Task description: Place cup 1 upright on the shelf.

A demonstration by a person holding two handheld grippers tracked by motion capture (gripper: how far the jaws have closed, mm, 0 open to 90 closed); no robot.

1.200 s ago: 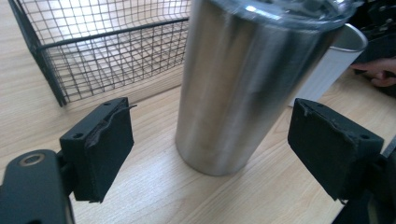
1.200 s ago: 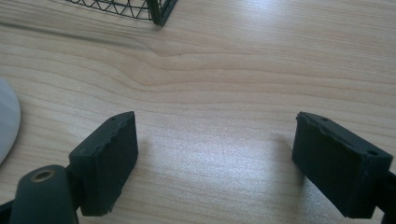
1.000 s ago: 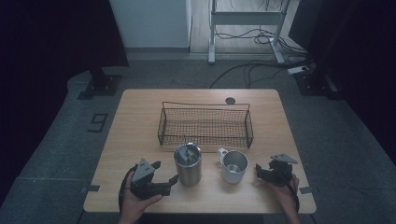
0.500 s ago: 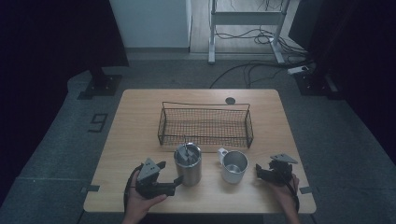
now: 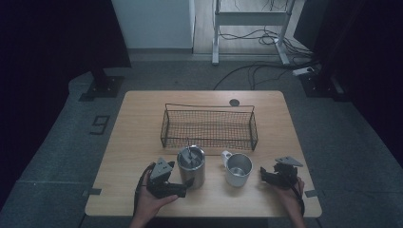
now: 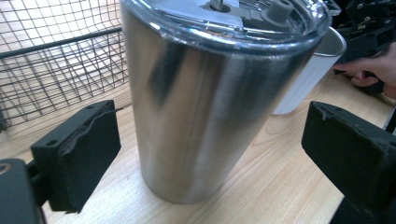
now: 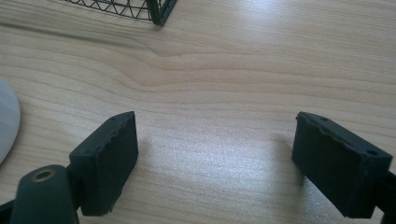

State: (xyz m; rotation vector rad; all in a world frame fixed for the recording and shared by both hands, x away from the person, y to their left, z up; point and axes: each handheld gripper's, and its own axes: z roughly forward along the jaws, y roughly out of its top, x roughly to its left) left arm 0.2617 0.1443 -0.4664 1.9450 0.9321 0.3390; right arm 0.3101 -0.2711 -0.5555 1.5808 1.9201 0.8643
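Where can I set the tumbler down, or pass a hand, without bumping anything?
Free: the table left of the wire basket, bare strips along the basket's right and far sides, and the basket floor. Crowded: the near edge, where the steel tumbler stands between the open jaws of the left hand-held gripper, beside the white mug and the right hand-held gripper.
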